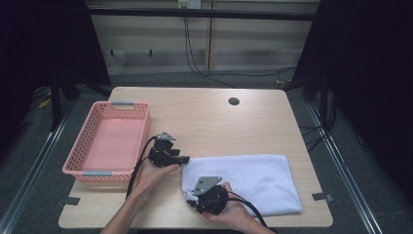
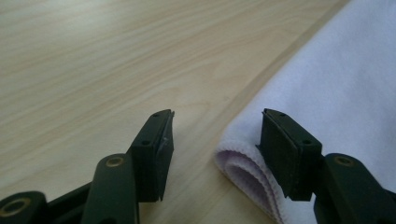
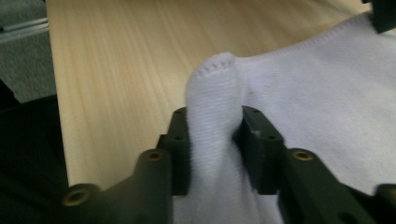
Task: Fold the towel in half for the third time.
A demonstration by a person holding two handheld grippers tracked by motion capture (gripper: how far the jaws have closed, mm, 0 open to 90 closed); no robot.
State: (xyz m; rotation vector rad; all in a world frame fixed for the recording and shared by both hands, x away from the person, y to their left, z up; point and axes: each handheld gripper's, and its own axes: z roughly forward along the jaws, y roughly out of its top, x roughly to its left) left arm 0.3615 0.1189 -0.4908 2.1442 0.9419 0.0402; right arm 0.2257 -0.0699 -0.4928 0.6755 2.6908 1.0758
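Right gripper: its jaws are pinching a bunched-up corner of the white towel; the cloth is bulging up between the pads and its stitched hem is curling over just beyond the tips. In the high view this gripper is sitting at the towel's near left corner, with the person's right hand wrapping its body and a black cable trailing back towards the table's near edge.

Left gripper: its jaws are standing apart, gripping nothing. The right-hand pad is resting at the towel's folded corner, where layered edges are showing; the left-hand pad is hovering over bare wood. Whether the pad is actually touching the cloth I cannot tell. In the high view this gripper is pointing at the towel's far left corner, and the left hand is holding it from behind.

Towel: folded into a long rectangle, it is lying flat and stretching away to the right of both grippers, towards the table's right edge.

Pink plastic basket: it is sitting just to the left of the left gripper, overhanging the table's left side.

Wooden table: it is lying under everything, with a round cable hole well beyond both grippers.
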